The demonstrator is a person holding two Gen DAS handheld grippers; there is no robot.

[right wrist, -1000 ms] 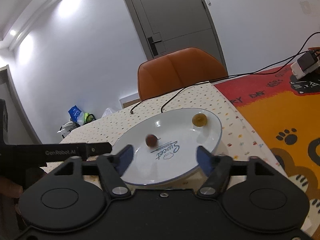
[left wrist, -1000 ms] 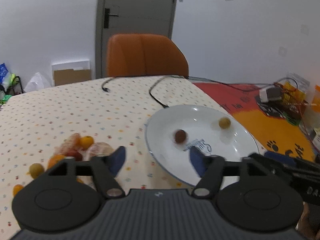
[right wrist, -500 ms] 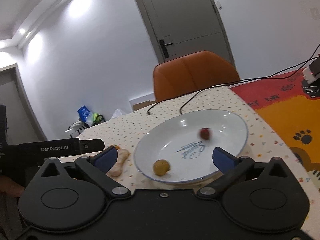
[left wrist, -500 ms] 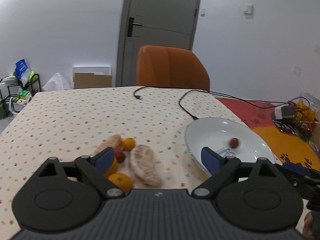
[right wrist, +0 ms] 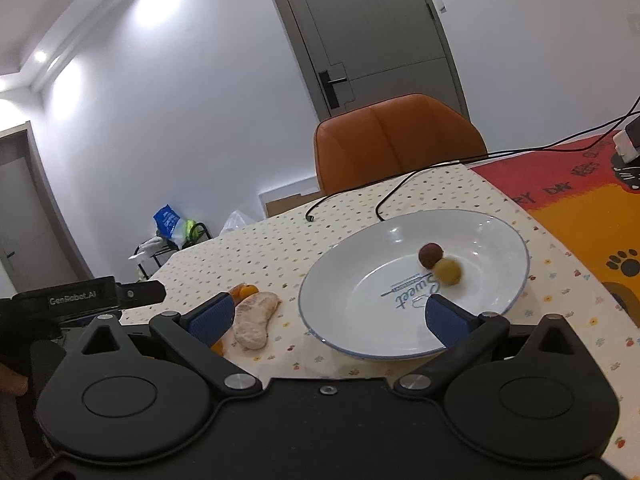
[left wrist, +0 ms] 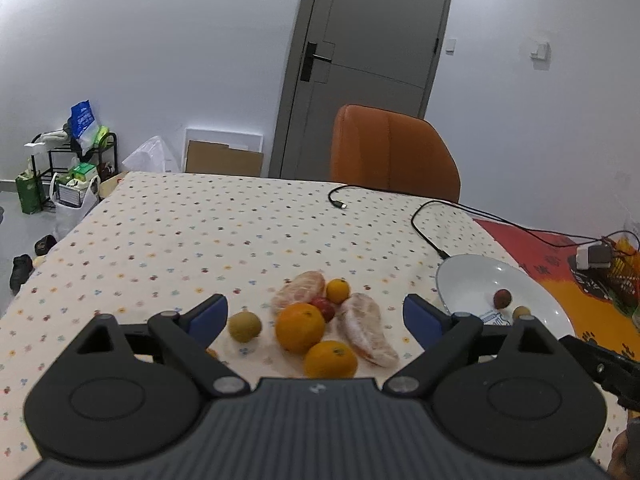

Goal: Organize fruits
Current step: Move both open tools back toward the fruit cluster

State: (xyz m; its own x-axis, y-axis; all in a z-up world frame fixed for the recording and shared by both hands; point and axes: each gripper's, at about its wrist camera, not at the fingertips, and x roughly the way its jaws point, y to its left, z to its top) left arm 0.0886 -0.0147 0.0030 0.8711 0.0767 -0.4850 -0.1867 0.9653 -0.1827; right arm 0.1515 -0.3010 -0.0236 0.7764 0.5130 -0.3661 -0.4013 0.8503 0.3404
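Fruits [left wrist: 310, 320] lie in a loose cluster on the table [left wrist: 200, 240], near its front edge and left of the plate [left wrist: 472, 280]. The cluster holds three oranges, two peeled segments, a small red fruit and a green-brown fruit [left wrist: 244, 326] at its left side. Two small fruits, one dark red [right wrist: 431, 255] and one yellow [right wrist: 447, 272], touch each other inside the plate, right of its centre.

Step in hand, as judged: pick the next fruit from the cluster with the left gripper [left wrist: 314, 314] and carry it to the plate.

Procedure for a clean pick:
- Select an outer fruit, such as the green-brown one, which stands apart from the rest.
- Centre it between the pads before closing, so it does not roll out.
- Avoid the peeled segments; they are likely soft and may crush.
- Release low over the plate, since round fruit may roll.

Pose: the left gripper hovers above the cluster, tilted down and forward, jaws wide open and empty; the cluster sits between the pads in its view. The right gripper [right wrist: 326, 316] is held low at the near rim of the plate, jaws wide open and empty, its right pad over the rim.
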